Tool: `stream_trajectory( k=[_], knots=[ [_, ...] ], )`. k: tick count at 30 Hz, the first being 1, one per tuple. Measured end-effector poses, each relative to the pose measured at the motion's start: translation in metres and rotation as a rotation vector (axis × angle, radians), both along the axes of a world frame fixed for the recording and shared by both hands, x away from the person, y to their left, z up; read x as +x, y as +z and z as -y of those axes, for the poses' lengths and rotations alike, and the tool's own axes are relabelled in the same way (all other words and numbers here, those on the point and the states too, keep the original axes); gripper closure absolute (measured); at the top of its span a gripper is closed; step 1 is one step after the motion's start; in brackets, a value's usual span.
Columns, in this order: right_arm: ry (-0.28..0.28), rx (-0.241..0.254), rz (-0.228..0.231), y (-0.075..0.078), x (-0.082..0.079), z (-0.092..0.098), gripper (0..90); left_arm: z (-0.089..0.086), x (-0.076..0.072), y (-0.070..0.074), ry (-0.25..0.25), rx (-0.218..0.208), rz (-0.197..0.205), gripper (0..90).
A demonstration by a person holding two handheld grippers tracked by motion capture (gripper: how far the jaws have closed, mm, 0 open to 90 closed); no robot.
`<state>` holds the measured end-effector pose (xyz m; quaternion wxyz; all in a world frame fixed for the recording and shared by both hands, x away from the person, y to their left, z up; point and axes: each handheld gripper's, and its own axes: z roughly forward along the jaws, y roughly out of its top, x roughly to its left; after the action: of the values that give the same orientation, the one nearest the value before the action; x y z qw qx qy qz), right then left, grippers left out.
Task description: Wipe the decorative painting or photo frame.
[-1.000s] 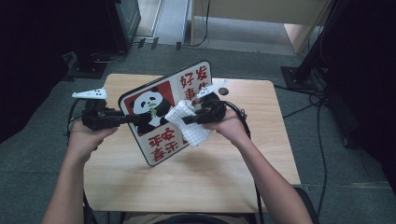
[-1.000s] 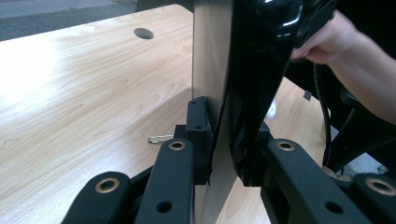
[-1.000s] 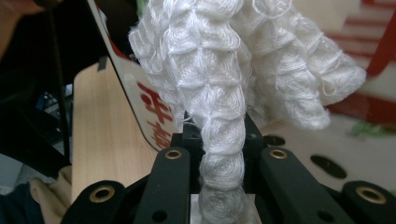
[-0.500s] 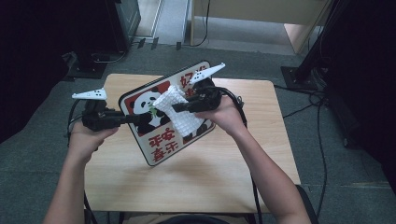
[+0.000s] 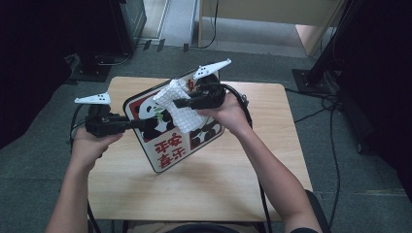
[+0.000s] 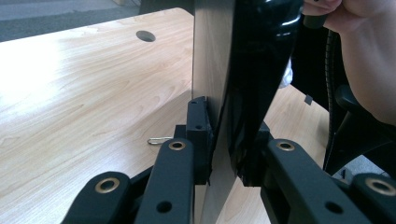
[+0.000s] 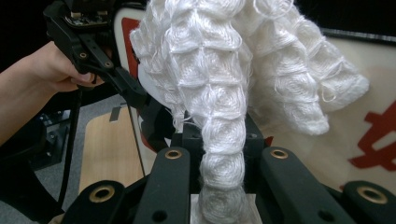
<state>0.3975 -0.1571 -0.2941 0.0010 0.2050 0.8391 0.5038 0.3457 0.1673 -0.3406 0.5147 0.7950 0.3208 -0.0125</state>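
Two grippers work over the wooden table (image 5: 233, 179). The left gripper (image 5: 138, 124) is clamped on the edge of the panda sign (image 5: 167, 145), which stands tilted up off the table with its lower corner near the tabletop. In the left gripper view the sign (image 6: 243, 70) is seen edge-on between the jaws, so its printed face is hidden there; a small metal clip (image 6: 159, 140) lies on the table beyond, too small to make out further. The right gripper (image 5: 180, 103) is pinched tight on a white knitted cloth (image 5: 177, 107), held against the upper part of the sign's face. The cloth covers part of the panda picture and of the red characters. In the right gripper view the cloth (image 7: 224, 116) blocks most of the sign, and the left gripper (image 7: 140, 100) shows behind it.
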Motion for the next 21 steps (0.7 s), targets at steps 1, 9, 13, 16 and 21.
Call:
stream_trajectory(
  k=[1,9,13,16,21],
  knots=[
    [0.001,-0.001,0.009,0.001,0.0006,-0.0006,79.1,0.0,0.0,0.0001,-0.002,0.002,0.0,78.7],
    [-0.002,0.006,0.026,0.0026,0.0039,-0.0027,78.8,-0.0002,0.0003,0.0,-0.006,0.003,0.005,78.7],
    [-0.002,0.016,0.035,0.0021,0.0052,-0.005,78.8,0.0,0.0002,0.0002,-0.007,0.004,0.005,78.7],
    [-0.003,0.01,0.032,0.0016,0.0045,-0.0073,78.7,-0.0003,0.0004,0.0,-0.008,0.001,0.002,78.6],
    [-0.011,0.002,0.02,-0.0006,0.0061,-0.0075,78.4,-0.0003,0.0005,-0.0001,-0.011,0.0,0.004,78.6]
  ],
)
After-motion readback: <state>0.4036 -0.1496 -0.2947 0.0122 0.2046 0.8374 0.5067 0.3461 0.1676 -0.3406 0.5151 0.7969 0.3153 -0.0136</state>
